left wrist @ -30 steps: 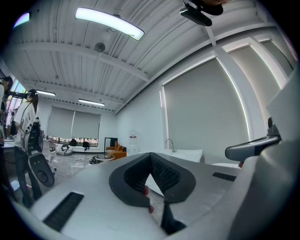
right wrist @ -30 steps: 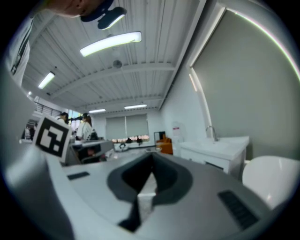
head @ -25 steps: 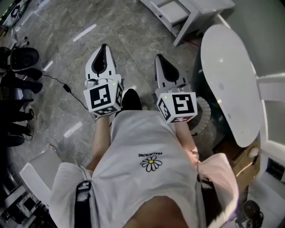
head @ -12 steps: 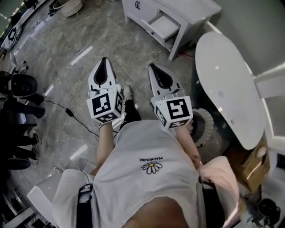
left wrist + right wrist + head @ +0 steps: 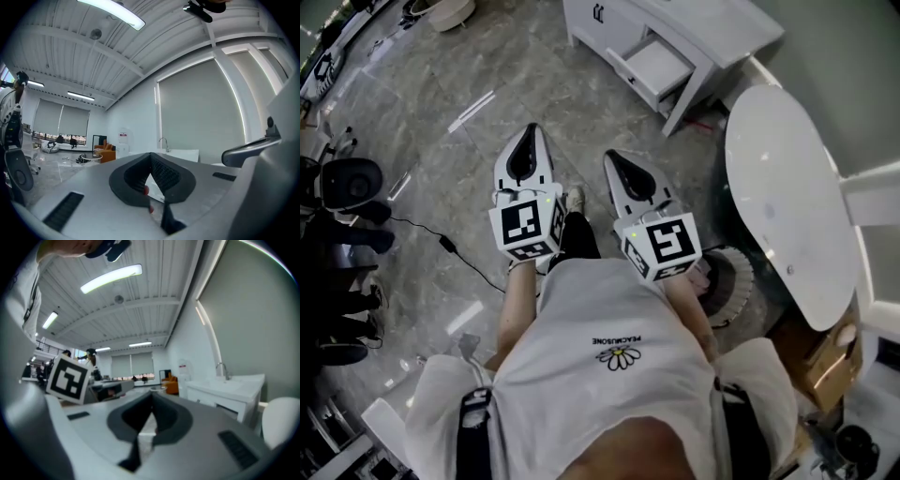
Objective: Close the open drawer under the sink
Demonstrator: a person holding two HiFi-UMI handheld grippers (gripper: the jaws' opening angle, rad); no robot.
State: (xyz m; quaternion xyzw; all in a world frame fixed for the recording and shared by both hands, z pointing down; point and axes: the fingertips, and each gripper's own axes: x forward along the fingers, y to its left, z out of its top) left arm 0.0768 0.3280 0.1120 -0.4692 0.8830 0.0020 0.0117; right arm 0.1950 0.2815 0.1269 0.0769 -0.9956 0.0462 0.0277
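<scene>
Fingertips of our left gripper (image 5: 531,129) and right gripper (image 5: 610,156) meet, gripping nothing. We judge we're on the approach: the sink cabinet (image 5: 712,23) stands well ahead across the floor (image 5: 441,112), its drawer (image 5: 656,64) pulled out. Next we must close in and push its front squarely. The cabinet's far end is cut off, and we can't make out the drawer's handle.

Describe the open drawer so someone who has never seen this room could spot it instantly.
Find the white sink cabinet at the top of the head view, past the oval white table. The drawer sticks out of its front, showing its white inside. The front panel to its left sits flush and shut.
</scene>
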